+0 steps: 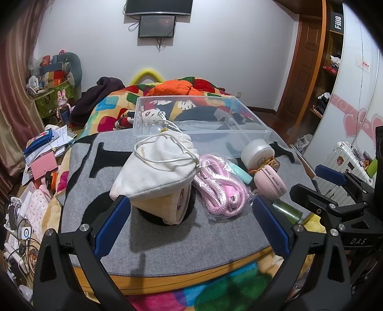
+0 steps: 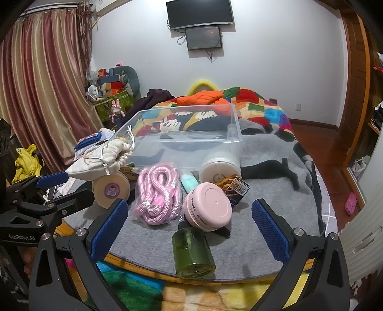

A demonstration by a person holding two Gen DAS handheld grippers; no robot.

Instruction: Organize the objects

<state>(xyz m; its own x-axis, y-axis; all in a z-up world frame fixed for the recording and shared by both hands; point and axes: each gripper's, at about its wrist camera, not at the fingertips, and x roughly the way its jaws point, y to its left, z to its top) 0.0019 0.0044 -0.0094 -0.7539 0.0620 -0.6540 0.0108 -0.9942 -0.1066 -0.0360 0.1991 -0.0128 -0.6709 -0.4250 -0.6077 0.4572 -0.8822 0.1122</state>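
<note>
Black gripper [image 1: 191, 222] frames, blue ribbed pads, silver screws

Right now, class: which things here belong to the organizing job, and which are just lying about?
For the job: clear plastic bin, white drawstring pouch, pink rope, pink round case, green bottle, white jar, tape roll.

Lying about: curtains, wall screens, orange jacket.

A bed [image 2: 263, 112] with a patchwork blanket stretches toward the white back wall. An orange jacket [image 2: 201, 97] lies bunched on it, and a dark garment [image 2: 155, 95] slumps at its left edge. Above the bed's far end hang two dark screens [image 2: 203, 24], one under the other. Left of the bed stand striped curtains [image 2: 43, 91] and a pile of boxes [image 2: 112, 88]. To the right is a wooden door [image 1: 304, 62].
</note>
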